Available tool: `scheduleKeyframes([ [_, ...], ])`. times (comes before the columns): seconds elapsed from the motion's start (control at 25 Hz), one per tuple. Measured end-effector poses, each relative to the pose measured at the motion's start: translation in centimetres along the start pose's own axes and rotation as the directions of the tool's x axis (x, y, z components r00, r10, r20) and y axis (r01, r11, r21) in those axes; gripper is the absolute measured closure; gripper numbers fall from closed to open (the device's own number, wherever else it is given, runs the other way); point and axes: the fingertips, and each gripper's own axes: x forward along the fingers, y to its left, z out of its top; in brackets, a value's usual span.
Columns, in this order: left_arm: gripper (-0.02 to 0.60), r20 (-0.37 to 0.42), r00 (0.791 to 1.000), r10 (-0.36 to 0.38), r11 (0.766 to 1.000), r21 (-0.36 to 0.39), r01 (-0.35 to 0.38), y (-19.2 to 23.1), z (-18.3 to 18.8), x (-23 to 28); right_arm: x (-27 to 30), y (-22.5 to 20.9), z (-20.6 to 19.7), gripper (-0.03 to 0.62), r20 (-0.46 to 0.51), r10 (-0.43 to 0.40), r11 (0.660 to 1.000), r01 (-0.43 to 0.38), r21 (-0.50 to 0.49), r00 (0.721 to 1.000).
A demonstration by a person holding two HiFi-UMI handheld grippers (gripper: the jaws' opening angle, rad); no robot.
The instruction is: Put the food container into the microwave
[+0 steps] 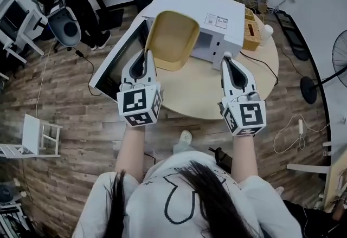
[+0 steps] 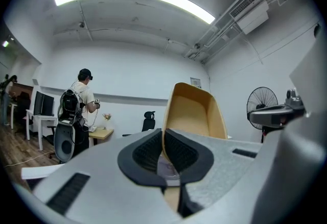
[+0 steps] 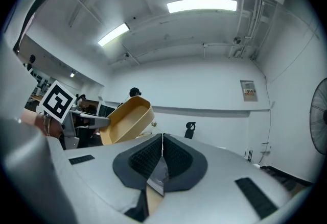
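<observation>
The food container [image 1: 171, 39] hung tilted over the table [image 1: 206, 98], its near rim pinched between the closed jaws of the left gripper [image 1: 146, 53]. The right gripper [image 1: 227, 58] was closed on nothing. Beyond stood the microwave [image 1: 200, 12], its door [image 1: 116, 66] open. Held by one thin edge, the container could swivel, slip or clip the opening.

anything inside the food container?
Nothing visible: the food container, pinched by its rim in the left gripper, shows a bare tan interior. The small part of it behind the jaws is covered.
</observation>
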Motion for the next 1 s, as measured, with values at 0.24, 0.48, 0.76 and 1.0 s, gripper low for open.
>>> scheduleKeyframes([
  [0.24,0.558,-0.059,0.998,0.007,1.000,-0.030,-0.008,1.1,-2.6,5.3,4.8,-2.0,-1.4,0.563,-0.007,0.012,1.000,-0.012,0.004,1.000],
  [0.48,0.558,-0.150,0.989,0.012,0.998,-0.053,-0.020,1.6,-6.5,7.2,7.2,-2.9,-3.2,0.563,-0.042,0.026,1.000,-0.025,0.019,0.999],
  [0.76,0.558,-0.262,0.965,0.006,0.997,-0.073,-0.026,1.9,-11.1,7.8,8.6,-2.3,-6.2,0.563,-0.105,0.055,0.998,-0.051,0.043,0.993],
  [1.0,0.558,-0.358,0.934,-0.017,0.996,-0.087,-0.015,1.7,-15.4,7.9,9.3,-2.4,-8.0,0.563,-0.138,0.047,0.998,-0.040,0.058,0.989],
])
